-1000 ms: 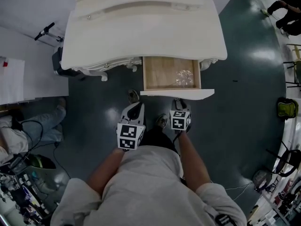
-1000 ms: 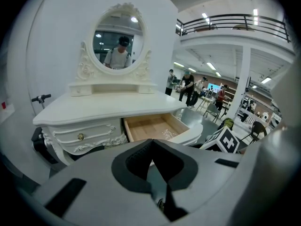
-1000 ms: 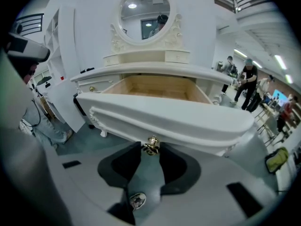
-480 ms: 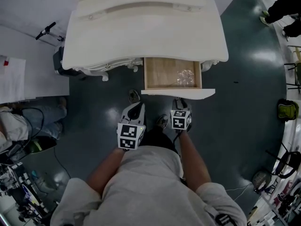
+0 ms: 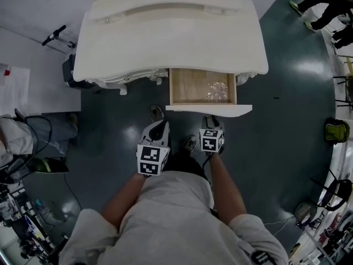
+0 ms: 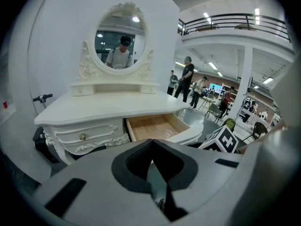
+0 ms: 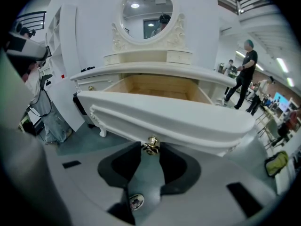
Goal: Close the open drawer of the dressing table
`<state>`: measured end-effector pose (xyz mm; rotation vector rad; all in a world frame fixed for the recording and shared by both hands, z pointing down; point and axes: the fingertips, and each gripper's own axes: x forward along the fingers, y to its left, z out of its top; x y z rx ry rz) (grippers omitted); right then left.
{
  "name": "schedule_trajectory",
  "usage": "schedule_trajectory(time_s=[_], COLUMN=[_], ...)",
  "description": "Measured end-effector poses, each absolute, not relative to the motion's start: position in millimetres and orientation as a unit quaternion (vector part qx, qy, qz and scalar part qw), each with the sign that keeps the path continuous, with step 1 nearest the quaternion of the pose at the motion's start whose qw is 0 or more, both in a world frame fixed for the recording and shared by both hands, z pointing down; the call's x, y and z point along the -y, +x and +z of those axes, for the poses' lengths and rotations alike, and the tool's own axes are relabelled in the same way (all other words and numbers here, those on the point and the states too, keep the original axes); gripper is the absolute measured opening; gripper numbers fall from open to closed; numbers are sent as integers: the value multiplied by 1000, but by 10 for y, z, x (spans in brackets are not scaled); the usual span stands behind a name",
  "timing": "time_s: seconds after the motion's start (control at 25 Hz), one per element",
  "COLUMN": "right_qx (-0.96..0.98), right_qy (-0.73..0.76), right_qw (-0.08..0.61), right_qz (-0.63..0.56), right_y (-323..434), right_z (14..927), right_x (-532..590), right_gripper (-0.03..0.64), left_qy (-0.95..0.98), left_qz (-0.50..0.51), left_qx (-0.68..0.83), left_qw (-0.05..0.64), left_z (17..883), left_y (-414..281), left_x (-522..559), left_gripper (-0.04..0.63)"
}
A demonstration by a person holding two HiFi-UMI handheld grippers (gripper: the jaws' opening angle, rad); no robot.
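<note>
The white dressing table stands ahead with its right drawer pulled out. The drawer has a wooden inside with a bit of clear plastic in it. Its white front panel faces me. My right gripper is at that panel, and its pads close in on both sides of the small brass knob. My left gripper hangs to the left of the drawer, away from it, shut and with nothing in it. In the left gripper view the open drawer lies ahead and to the right.
A seated person and cables are at the left, beside a white panel. A green bag and chairs stand at the right. People walk at the far upper right. Dark floor surrounds the table.
Both grippers and the drawer have stayed put. The seated person at the left has drawn back toward the frame's edge, and the people at the upper right have shifted.
</note>
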<state>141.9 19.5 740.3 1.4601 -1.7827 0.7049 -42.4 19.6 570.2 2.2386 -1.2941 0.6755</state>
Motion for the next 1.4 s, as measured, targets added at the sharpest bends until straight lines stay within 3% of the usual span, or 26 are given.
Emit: schedule_trajectory(time_s=[1.4], right_qx=[692], right_qy=[559], right_qw=[373], right_qz=[261], right_y=[1396], right_z=[7443], right_x=[-12], right_gripper=[133], left_qy=[806], left_qz=[240], left_qx=[488], left_qw=[236], left_z=[5698], left_y=[-592], left_x=[-72], left_gripper=[6])
